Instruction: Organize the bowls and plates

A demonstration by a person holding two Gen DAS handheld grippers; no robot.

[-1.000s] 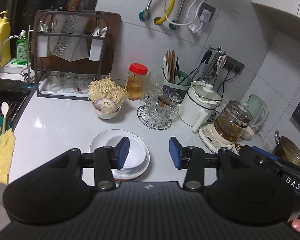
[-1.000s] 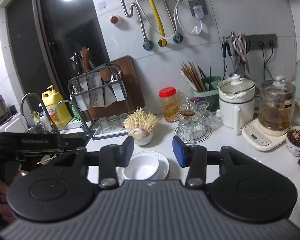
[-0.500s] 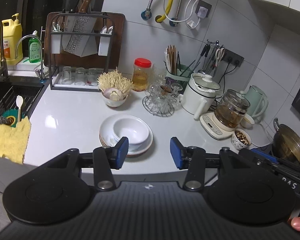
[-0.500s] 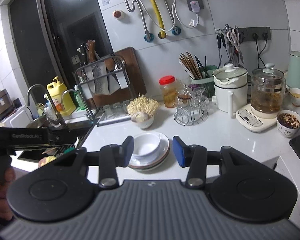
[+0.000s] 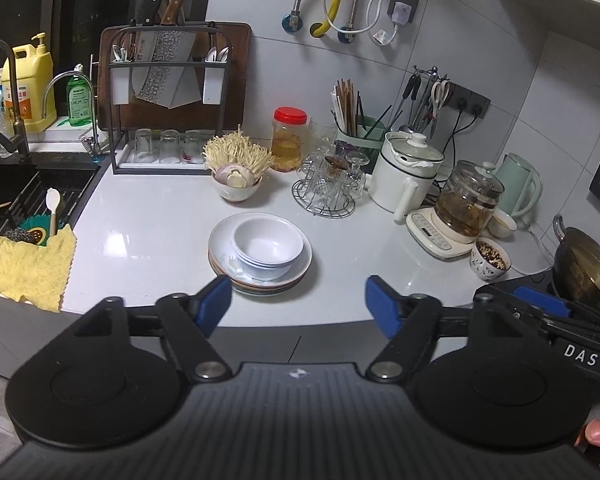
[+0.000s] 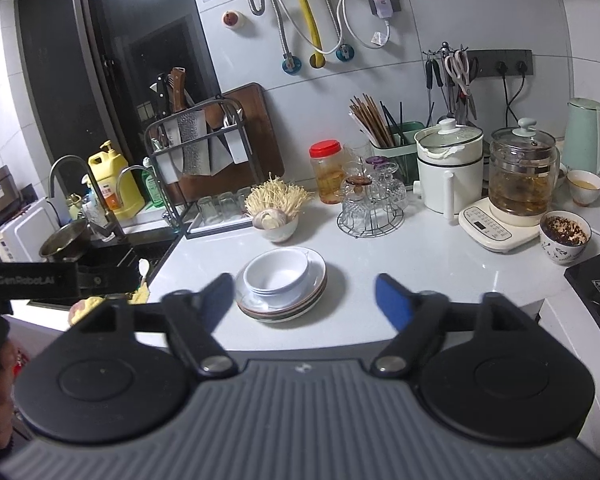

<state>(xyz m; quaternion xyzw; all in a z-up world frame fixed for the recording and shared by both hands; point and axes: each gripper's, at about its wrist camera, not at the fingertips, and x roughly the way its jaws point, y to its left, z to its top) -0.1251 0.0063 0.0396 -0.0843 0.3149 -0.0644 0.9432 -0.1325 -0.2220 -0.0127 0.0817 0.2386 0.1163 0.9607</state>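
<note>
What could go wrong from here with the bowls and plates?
1. The bowls sit off-centre on the plates, toward the right rim; lifting the whole stack may tip it.
2. The glass rack and mushroom bowl stand close behind; a push could knock them.
3. Both claws, left and right, have just opened, empty, and could collide.

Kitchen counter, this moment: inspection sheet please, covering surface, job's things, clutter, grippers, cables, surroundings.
Surface: white countertop, glossy, no spills seen.
Job's things: white bowls nested on stacked plates, mid-counter.
Clutter: mushroom bowl, red-lidded jar, glass rack, white pot, glass kettle.
Grippers: left gripper and right gripper open, jaws just widened, nothing between them.
Cables: plug leads hang behind the appliances.
Surroundings: sink at the left, knife rack at the wall.
</note>
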